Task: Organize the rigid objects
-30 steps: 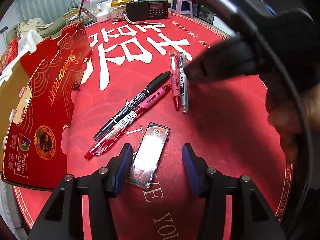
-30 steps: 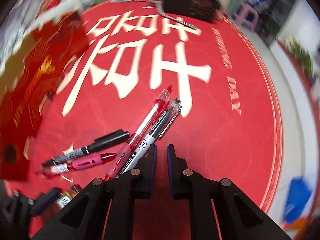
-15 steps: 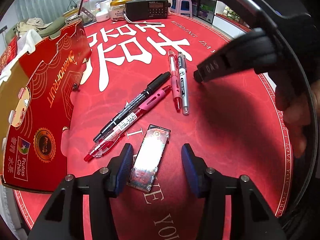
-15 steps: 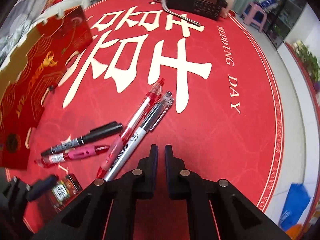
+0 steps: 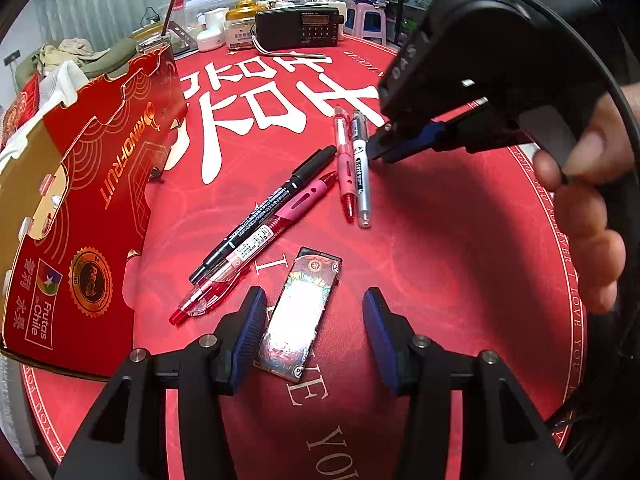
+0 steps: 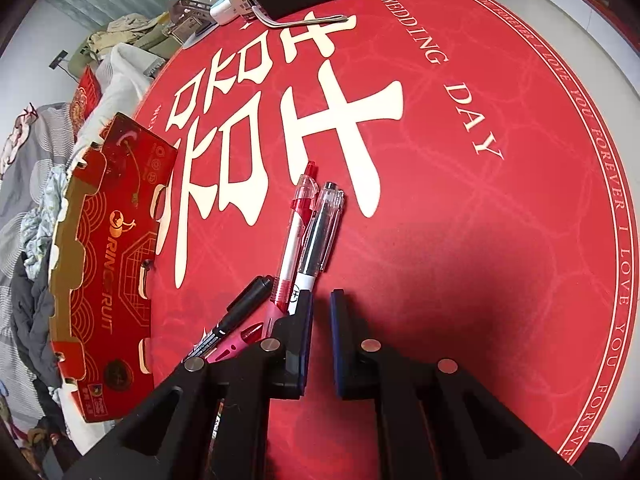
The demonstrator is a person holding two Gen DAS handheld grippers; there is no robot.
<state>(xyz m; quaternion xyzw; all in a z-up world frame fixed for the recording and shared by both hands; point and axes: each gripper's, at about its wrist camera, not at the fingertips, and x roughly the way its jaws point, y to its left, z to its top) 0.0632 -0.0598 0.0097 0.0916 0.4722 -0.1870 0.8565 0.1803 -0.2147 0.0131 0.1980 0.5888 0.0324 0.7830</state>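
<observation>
On my left wrist view, the left gripper point(image 5: 314, 332) hung low in the frame with its blue-padded jaws standing apart, clamped on nothing. A small printed card point(image 5: 301, 312) lay flat on the red round mat point(image 5: 460, 264) between them, nearer the left-hand pad and seemingly just beside it, though I could not tell whether they touched.

Up the middle of that view lay four pens. A black marker point(image 5: 264, 216) and a pink-gripped red pen point(image 5: 256, 246) ran side by side on a slant, from the lower left toward the centre. Just right of their upper ends, a red gel pen point(image 5: 344, 164) and a clear-and-white pen point(image 5: 361, 168) lay parallel and touching, running up and down the frame.

The right gripper point(image 5: 378, 152) came in from the upper right of that picture, held by a hand point(image 5: 580, 216), its tips right at the side of the clear-and-white pen. In my right wrist view the right gripper point(image 6: 320, 300) had its jaws drawn together with only a narrow slit left and nothing in it; the left finger's tip overlapped the clear-and-white pen point(image 6: 320, 236) near its white middle, with the red gel pen point(image 6: 294, 240) just left of it.

A red fruit box point(image 5: 88, 208) stood tilted along the left edge of the mat, and a black radio point(image 5: 300, 28) sat at the far edge, top centre.
</observation>
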